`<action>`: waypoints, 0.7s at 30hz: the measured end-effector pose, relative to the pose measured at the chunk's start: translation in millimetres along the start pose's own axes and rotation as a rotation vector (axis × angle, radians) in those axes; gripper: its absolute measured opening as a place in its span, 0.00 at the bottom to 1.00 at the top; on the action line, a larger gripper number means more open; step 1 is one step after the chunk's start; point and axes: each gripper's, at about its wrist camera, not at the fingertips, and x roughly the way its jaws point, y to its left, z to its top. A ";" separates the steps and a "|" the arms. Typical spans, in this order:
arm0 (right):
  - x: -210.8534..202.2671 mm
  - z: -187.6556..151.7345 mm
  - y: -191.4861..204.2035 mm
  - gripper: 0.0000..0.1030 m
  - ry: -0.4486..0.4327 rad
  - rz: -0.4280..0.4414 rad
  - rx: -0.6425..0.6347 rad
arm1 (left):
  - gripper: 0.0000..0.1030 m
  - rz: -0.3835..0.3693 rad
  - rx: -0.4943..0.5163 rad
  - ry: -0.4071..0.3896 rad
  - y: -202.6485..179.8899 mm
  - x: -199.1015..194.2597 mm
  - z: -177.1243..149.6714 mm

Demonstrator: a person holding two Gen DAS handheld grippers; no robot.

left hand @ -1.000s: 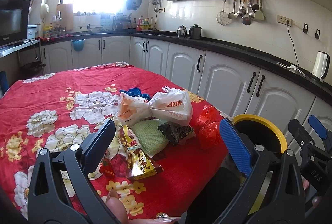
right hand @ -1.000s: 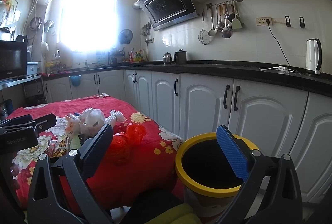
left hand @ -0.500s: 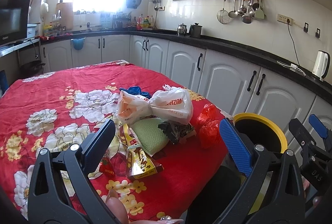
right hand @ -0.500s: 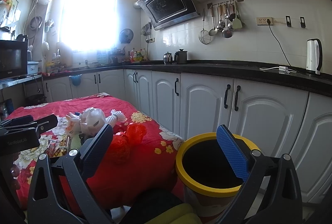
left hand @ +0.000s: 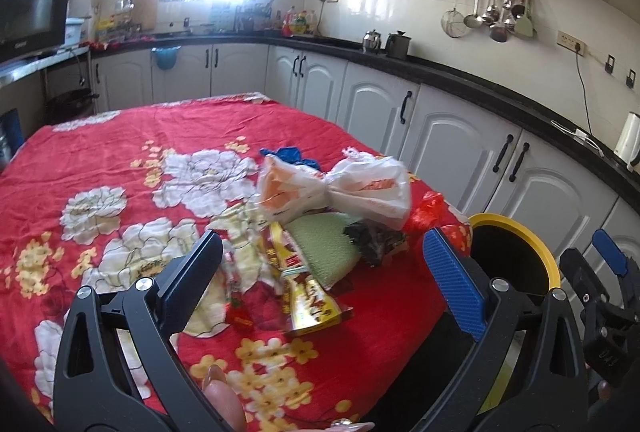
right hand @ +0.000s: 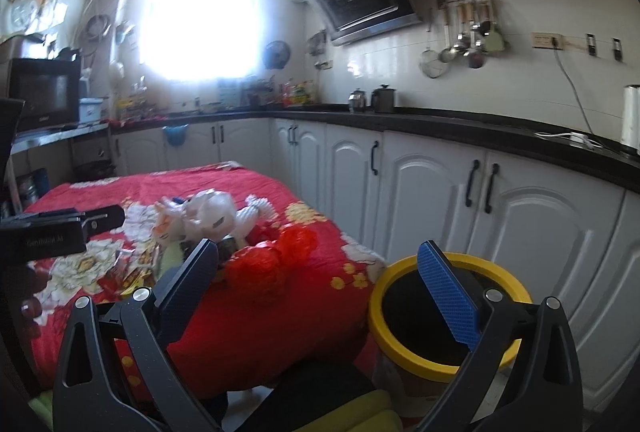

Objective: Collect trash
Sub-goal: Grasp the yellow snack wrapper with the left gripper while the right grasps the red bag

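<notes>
My left gripper (left hand: 320, 264): jaws wide, empty, frame bottom.
My right gripper (right hand: 316, 272): same.
Trash (left hand: 332, 208): centre, on worktop (left hand: 120, 152).
Bin (right hand: 444, 316): lower right.

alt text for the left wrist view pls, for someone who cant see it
The open left gripper hovers empty over a pile of trash on a red floral tablecloth: a white plastic bag, a green sponge, yellow snack wrappers and a red plastic bag. A yellow-rimmed bin stands beside the table's right edge, with white kitchen cabinets behind.
</notes>
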 end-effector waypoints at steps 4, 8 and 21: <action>13.2 4.1 5.4 0.94 0.033 0.027 -0.008 | 0.90 0.008 -0.021 0.018 12.3 0.8 1.2; 30.1 6.0 4.0 0.94 0.063 0.033 -0.008 | 0.89 -0.004 -0.037 0.072 18.6 8.5 -0.2; 94.9 -4.4 -6.8 0.94 0.234 0.127 0.013 | 0.76 0.006 0.047 0.271 1.6 50.9 -16.1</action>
